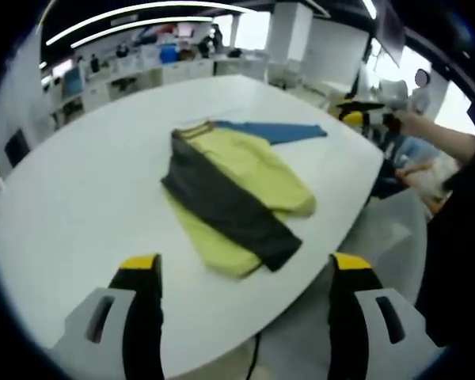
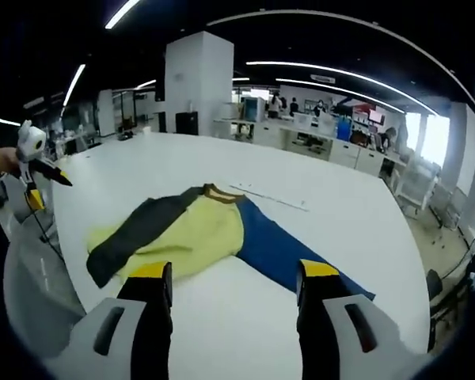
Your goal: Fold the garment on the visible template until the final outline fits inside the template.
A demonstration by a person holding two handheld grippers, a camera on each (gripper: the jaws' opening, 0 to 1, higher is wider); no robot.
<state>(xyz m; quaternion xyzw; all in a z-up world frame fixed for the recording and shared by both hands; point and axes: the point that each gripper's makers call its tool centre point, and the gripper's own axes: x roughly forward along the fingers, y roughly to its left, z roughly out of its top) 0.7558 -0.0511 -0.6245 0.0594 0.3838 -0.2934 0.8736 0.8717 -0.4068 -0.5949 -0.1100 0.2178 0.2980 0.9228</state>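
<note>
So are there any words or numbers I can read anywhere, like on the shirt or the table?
No readable text anywhere.
The garment: plain yellow, grey and blue panels, no print or label showing.
The white table: bare, nothing written on it.
The left gripper and right gripper: yellow tips, no markings to read.
Things on the far desks: too small and blurred to read.

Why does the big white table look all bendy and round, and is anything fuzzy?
In the left gripper view the fisheye lens curves the table edge, and the garment looks a little soft. In the right gripper view the ceiling light strips bow into arcs, the windows glare white, and the table shows hardly any shadow around the garment.
</note>
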